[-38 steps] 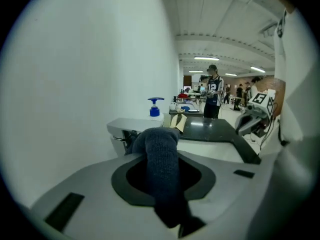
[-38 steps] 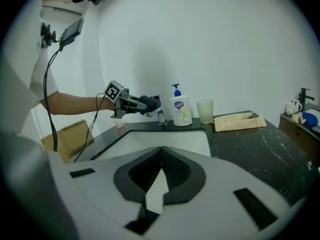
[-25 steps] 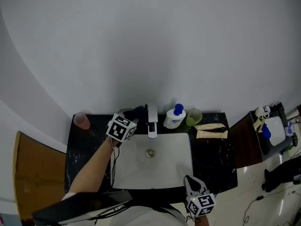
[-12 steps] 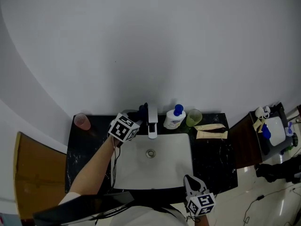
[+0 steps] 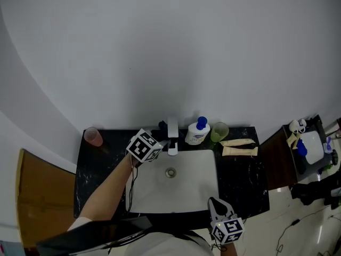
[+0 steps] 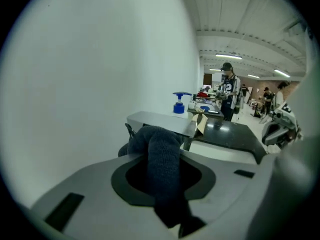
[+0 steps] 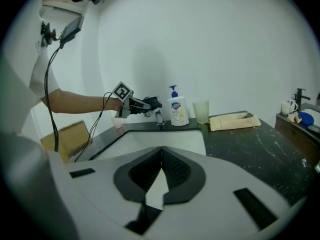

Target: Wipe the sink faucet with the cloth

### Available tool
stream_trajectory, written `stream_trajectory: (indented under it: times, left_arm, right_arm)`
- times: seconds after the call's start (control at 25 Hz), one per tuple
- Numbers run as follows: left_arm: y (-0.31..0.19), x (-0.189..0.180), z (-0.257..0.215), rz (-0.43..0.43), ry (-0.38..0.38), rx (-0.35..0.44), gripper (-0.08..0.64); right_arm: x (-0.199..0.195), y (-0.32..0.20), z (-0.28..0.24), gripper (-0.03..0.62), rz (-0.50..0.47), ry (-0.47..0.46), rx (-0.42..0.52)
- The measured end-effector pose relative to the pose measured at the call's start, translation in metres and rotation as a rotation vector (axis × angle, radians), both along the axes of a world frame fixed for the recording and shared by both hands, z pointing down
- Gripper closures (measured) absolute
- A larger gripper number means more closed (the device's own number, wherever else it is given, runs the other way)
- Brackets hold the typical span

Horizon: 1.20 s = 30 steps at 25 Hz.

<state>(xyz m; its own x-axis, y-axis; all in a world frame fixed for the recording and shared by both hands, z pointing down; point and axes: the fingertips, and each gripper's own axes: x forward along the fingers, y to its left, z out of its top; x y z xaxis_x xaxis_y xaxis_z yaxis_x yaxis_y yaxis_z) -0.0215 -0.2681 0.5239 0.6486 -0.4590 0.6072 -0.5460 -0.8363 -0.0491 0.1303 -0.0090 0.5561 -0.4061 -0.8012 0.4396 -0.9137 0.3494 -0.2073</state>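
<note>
Your left gripper (image 6: 161,170) is clamped on the dark cloth (image 6: 159,149), which bulges out past the jaws and lies against the faucet (image 6: 162,122) directly ahead, with the soap bottle (image 6: 179,103) just beyond to the right. Your right gripper (image 7: 161,176) has its jaws closed together on nothing, with the sink (image 7: 150,141) ahead and below it.

Dark blue-grey cloth (image 6: 160,154); black, white-veined tabletop (image 5: 242,175); white sink (image 5: 186,191); white bottle (image 5: 196,135) with blue pump; pink cup (image 5: 93,137); pale green cup (image 5: 219,132).
</note>
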Motion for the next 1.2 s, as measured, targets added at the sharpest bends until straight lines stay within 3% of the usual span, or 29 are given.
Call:
stream_trajectory:
  times: [0.2, 0.4, 0.56, 0.72, 0.84, 1.2]
  left_arm:
    - [-0.015, -0.019, -0.003, -0.137, 0.023, 0.009, 0.469]
    - [0.007, 0.001, -0.007, 0.009, 0.025, -0.014, 0.469]
    - [0.008, 0.003, -0.003, 0.023, -0.001, -0.008, 0.469]
    - [-0.010, -0.011, -0.002, -0.082, -0.035, 0.040, 0.469]
    - [-0.023, -0.031, -0.004, -0.211, 0.017, 0.038, 0.469]
    - [0.029, -0.049, -0.030, -0.274, 0.150, 0.090, 0.474]
  right_arm:
    - [0.008, 0.006, 0.001, 0.588, 0.014, -0.002, -0.003]
    - [0.009, 0.012, 0.003, 0.588, 0.014, -0.002, -0.010]
    - [0.007, 0.012, -0.001, 0.588, 0.008, -0.001, 0.000]
    - [0.008, 0.014, -0.006, 0.588, 0.012, -0.002, 0.013]
    - [0.011, 0.017, -0.006, 0.588, 0.013, -0.003, 0.016]
    - [0.010, 0.016, -0.016, 0.588, -0.016, -0.026, 0.051]
